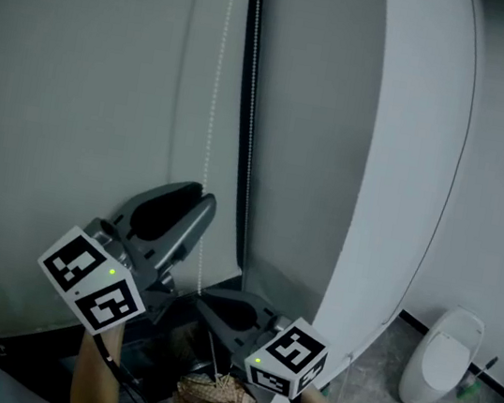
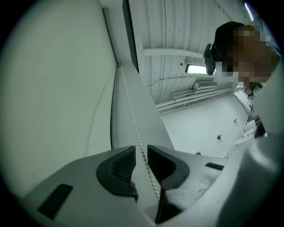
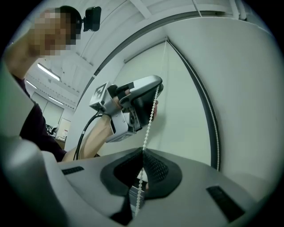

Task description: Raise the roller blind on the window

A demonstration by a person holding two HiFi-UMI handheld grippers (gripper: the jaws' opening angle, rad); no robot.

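The roller blind (image 1: 82,74) covers the window at left, and its bead chain (image 1: 217,95) hangs along the blind's right edge. The left gripper (image 2: 141,153) fingers stand apart around the chain. The right gripper (image 3: 143,153) fingers, lower, clamp it. Far right: grey floor (image 1: 371,376), white toilet (image 1: 441,354).

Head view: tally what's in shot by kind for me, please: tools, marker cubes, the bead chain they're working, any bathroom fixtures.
Tools: 2, left tool and right tool
Marker cubes: 2
Bead chain through the tools: 1
White toilet: 1
Total: 6
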